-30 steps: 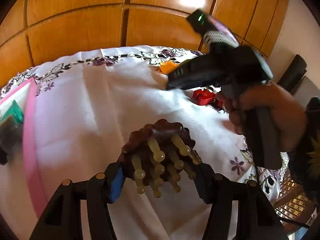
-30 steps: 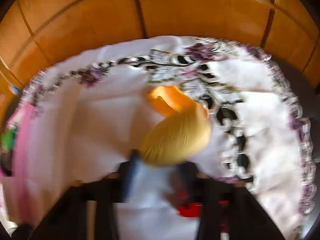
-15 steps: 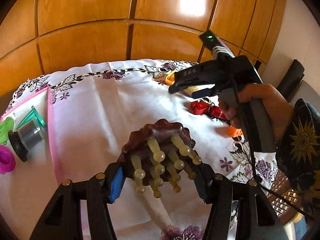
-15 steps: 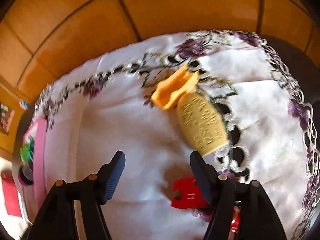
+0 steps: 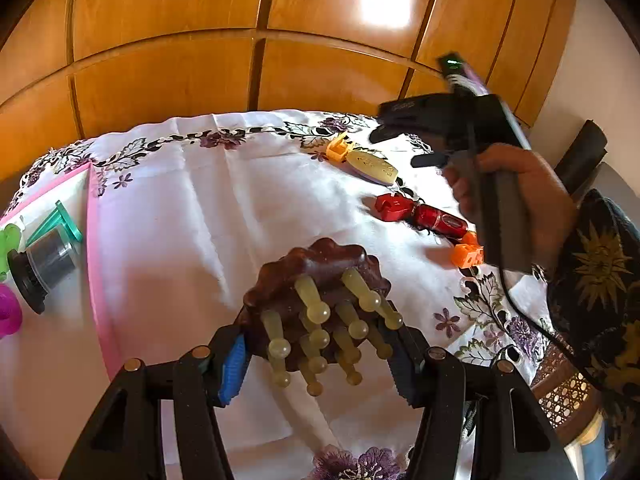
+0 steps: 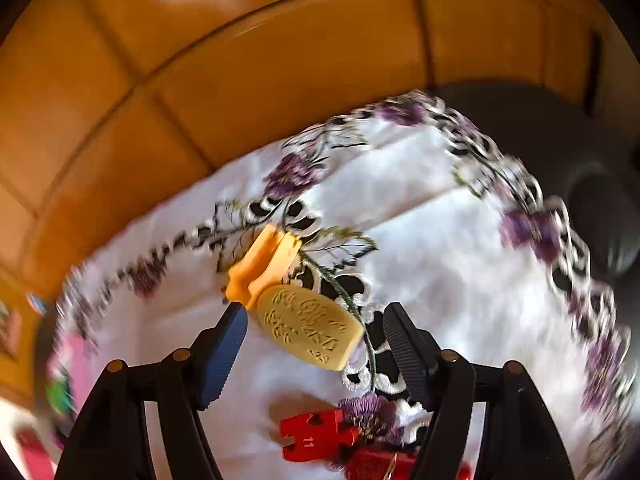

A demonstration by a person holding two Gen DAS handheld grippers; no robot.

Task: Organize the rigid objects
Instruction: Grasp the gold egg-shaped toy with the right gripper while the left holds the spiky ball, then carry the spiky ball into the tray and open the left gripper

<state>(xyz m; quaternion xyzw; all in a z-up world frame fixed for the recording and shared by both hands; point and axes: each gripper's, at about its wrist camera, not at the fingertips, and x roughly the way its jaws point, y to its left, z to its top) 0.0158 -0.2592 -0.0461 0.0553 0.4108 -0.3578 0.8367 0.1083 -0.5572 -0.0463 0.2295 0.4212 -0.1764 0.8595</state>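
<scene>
My left gripper (image 5: 316, 346) is shut on a brown scalloped massager (image 5: 320, 264) with yellowish knobbed pegs, held above the white embroidered cloth (image 5: 200, 220). My right gripper (image 6: 314, 340) hovers over a yellow oval piece (image 6: 304, 320) that lies flat on the cloth. Its jaws are opening and the pads stand clear of the oval. An orange piece (image 6: 264, 268) touches the oval's far end. A red jigsaw-shaped piece (image 6: 316, 434) lies just below. In the left wrist view the oval (image 5: 372, 166), the red piece (image 5: 390, 206) and a hand (image 5: 520, 200) on the right gripper show at the right.
A red wrapped sweet (image 5: 440, 220) and an orange block (image 5: 466, 254) lie near the hand. At the left a pink-edged mat (image 5: 94, 240) holds a grey spool (image 5: 44, 264), a green piece (image 5: 60, 224) and a magenta thing (image 5: 8, 312). Wooden panels (image 5: 280, 40) stand behind the table.
The right gripper has let go of the yellow oval, which now lies on the cloth by the orange piece; the gripper has drawn back and rolled. The left keeps its grip and rose slightly.
</scene>
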